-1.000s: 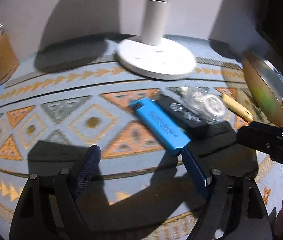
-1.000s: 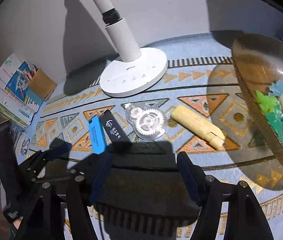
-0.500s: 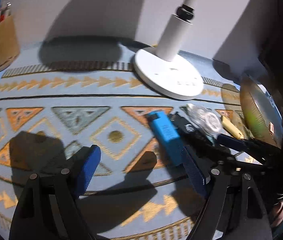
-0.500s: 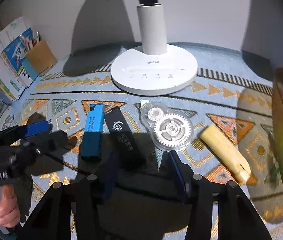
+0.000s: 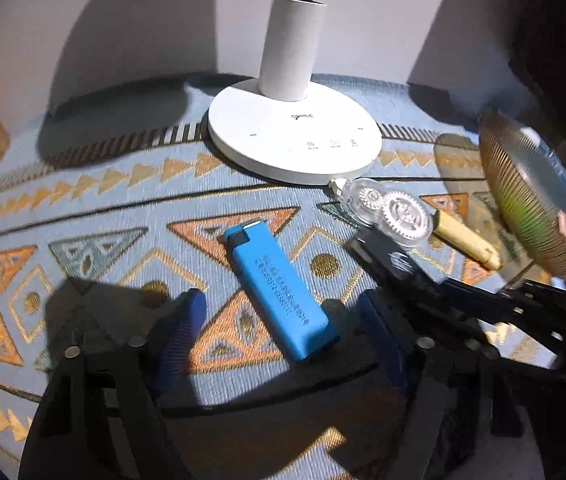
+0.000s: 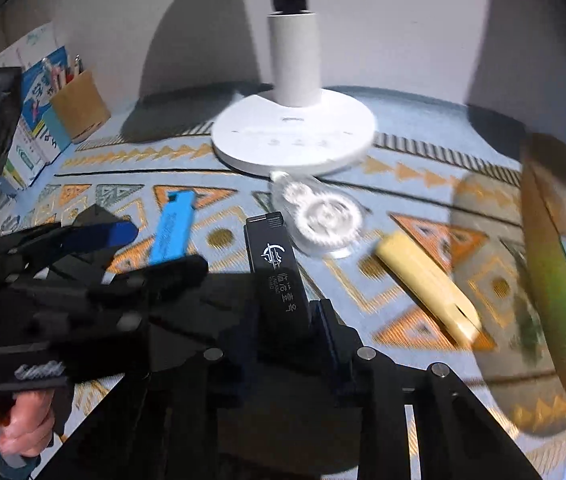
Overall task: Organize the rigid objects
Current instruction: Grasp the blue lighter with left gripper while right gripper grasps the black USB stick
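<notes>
Patterned blue mat [image 5: 83,200] carrying the white lamp base [image 5: 295,140] at the rear and, at the right edge, a ribbed glass bowl [image 5: 539,200] tilted on its side. In front of the lamp lie 4 small rigid items in a rough row: blue lighter [image 5: 279,292], black lighter [image 6: 279,276], clear gear-wheel tape dispenser [image 5: 391,212] and yellow cylinder [image 6: 427,284].

Left gripper [image 5: 283,328]: fingers spread wide, holding nothing. The blue lighter lies flat on the mat between them, its near end about level with the fingertips; its long axis runs away from the camera, skewed toward the upper left, so it is not square to the closing direction.

Right gripper [image 6: 283,332]: fingers drawn in on the near end of the black lighter, whose long axis points straight ahead along them. The pads appear to touch its sides; whether it is off the mat cannot be told.

Judgement: each hand is nearest its own lighter, and the left would need a slight turn before closing.
</notes>
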